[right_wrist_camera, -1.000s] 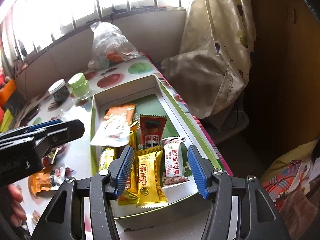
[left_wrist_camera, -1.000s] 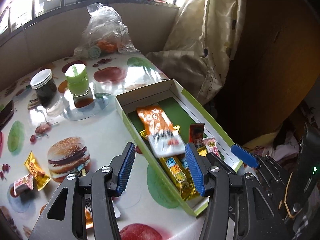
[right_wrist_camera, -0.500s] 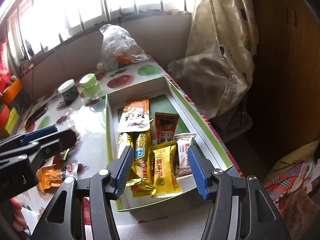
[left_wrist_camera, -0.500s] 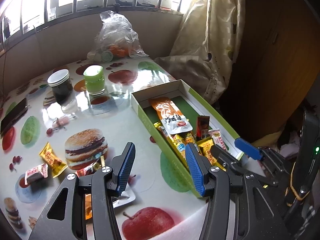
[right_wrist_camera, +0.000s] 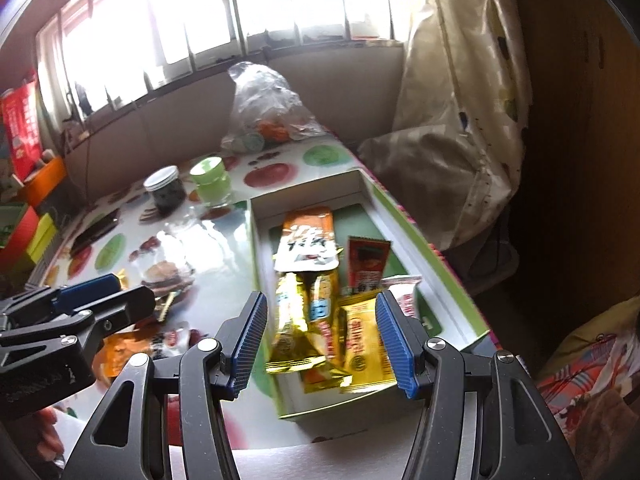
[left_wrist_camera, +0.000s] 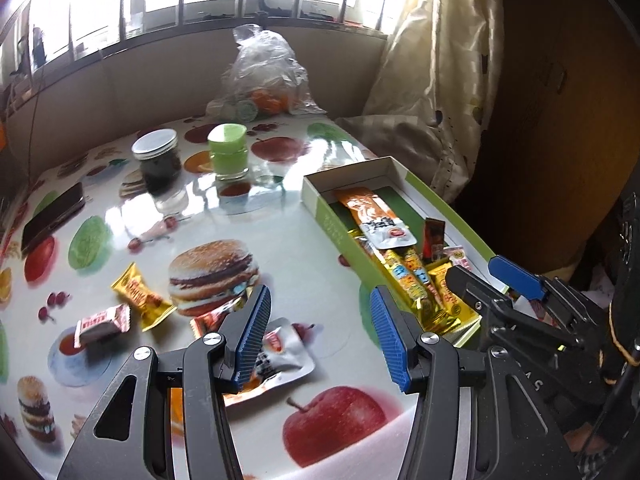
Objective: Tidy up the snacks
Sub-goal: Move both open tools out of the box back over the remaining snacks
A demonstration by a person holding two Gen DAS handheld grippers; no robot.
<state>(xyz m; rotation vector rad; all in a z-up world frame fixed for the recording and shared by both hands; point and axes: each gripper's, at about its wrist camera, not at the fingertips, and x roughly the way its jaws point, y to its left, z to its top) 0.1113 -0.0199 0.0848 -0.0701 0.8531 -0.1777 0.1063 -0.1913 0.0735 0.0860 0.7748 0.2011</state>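
Glossy foil snack packets fill the rectangular cardboard box.

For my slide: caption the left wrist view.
Open left gripper above loose snack packets beside the green-and-white cardboard box of snacks.

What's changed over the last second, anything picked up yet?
Nothing picked up. The left tongs swung away from the box toward the loose snacks, now over the silver pouch. The right tongs drew back slightly. Both stay open and empty; snacks unmoved.
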